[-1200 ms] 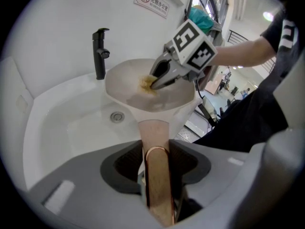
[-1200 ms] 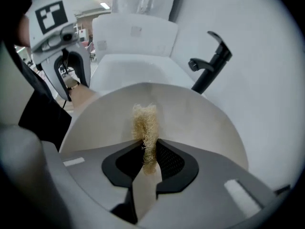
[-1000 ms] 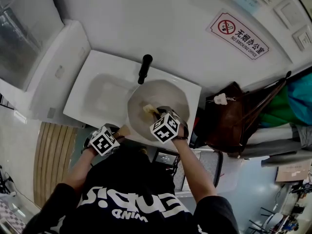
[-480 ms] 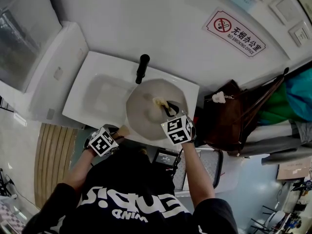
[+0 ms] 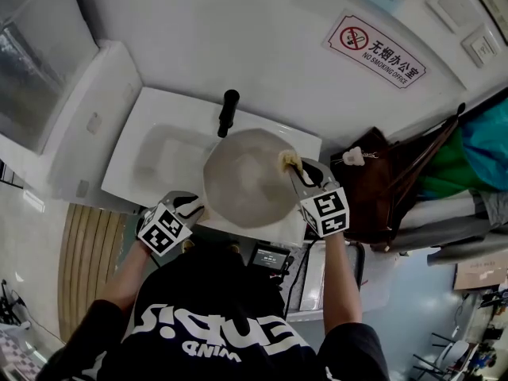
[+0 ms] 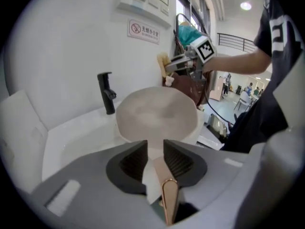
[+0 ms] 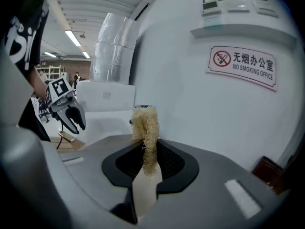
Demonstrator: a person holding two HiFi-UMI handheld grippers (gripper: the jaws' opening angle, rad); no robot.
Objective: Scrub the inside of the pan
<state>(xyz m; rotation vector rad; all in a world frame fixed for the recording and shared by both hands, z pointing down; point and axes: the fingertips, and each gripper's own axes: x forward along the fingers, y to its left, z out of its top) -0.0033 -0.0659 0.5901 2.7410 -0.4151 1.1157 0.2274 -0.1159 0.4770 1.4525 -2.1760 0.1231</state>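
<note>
I saw a black T-shirt [image 5: 214, 324] with bold white lettering across the front, and short sleeves [image 5: 353, 352] that also bore white marks. The left gripper [image 5: 189, 205] and the right gripper [image 5: 300, 173] each carried a white cube [image 5: 165, 228] printed with black square markers. Seen close, each gripper's shell [image 6: 86, 178] was smooth grey plastic around a black recess, with black ribbed pads [image 6: 135, 160] and a pale rectangular patch on either side.

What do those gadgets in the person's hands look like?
The left gripper and right gripper are grey tools with two dark jaws lined by black ribbed pads. Each carries a white cube printed with black square markers. The person wears a black short-sleeved T-shirt with white lettering.
</note>
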